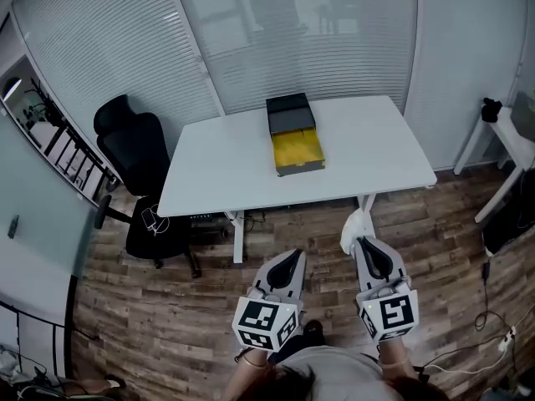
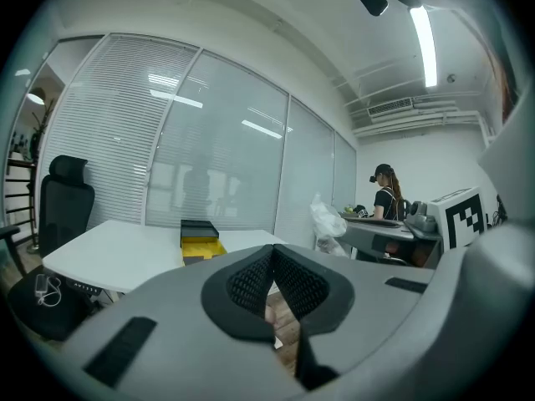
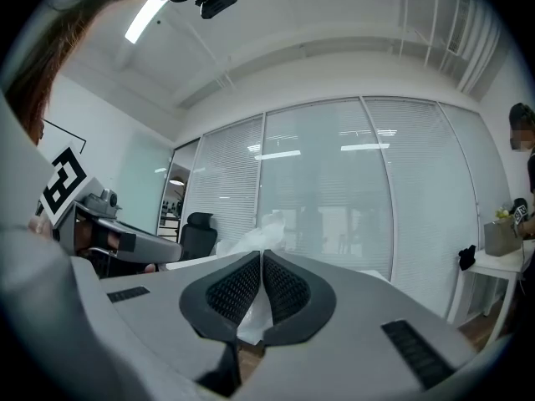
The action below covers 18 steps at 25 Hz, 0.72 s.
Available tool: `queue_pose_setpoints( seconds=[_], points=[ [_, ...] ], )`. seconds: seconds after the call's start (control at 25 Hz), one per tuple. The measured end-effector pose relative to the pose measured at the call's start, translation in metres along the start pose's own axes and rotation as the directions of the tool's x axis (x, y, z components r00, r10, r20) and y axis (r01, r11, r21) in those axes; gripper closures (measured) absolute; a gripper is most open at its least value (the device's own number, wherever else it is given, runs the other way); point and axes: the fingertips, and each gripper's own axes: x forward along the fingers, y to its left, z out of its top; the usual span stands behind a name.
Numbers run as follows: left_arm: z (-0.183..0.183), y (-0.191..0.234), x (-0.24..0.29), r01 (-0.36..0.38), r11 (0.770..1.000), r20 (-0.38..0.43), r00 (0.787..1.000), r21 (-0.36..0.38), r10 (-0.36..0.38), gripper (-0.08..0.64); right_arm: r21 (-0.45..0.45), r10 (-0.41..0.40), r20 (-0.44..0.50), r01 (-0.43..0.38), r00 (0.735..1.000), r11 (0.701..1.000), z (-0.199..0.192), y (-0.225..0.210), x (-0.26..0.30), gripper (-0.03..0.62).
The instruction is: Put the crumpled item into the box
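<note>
The right gripper (image 3: 261,284) has its jaws pinched on the crumpled white item (image 3: 253,322), held low over the wood floor (image 1: 201,307). The left gripper (image 2: 272,276) has its jaws pressed together on nothing. The open box (image 1: 297,147), yellow inside, sits well ahead on the white table (image 1: 226,174), so the pickup looks done, with the carry and drop remaining.

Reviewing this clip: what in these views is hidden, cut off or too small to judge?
- The crumpled item: the head view shows only a white tuft past the right gripper, and in the right gripper view the shut jaws cover most of it. Paper or plastic is unclear.
- The box: too small in the head view to tell whether anything lies in its yellow inside. The left gripper view sees it from too low.
</note>
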Motion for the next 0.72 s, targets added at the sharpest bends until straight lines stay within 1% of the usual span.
queue_pose_setpoints(
  seconds=[0.32, 0.72],
  points=[
    [0.010, 0.043, 0.021, 0.013, 1.000, 0.013, 1.000, 0.004, -0.014, 0.543, -0.001, -0.015, 0.001, 0.015, 1.000, 1.000, 0.003, 0.004, 0.047, 0.558],
    [0.008, 0.072, 0.041, 0.023, 1.000, 0.008, 1.000, -0.014, -0.023, 0.543, 0.006, -0.021, -0.015, 0.021, 1.000, 1.000, -0.001, 0.005, 0.078, 0.558]
  ],
)
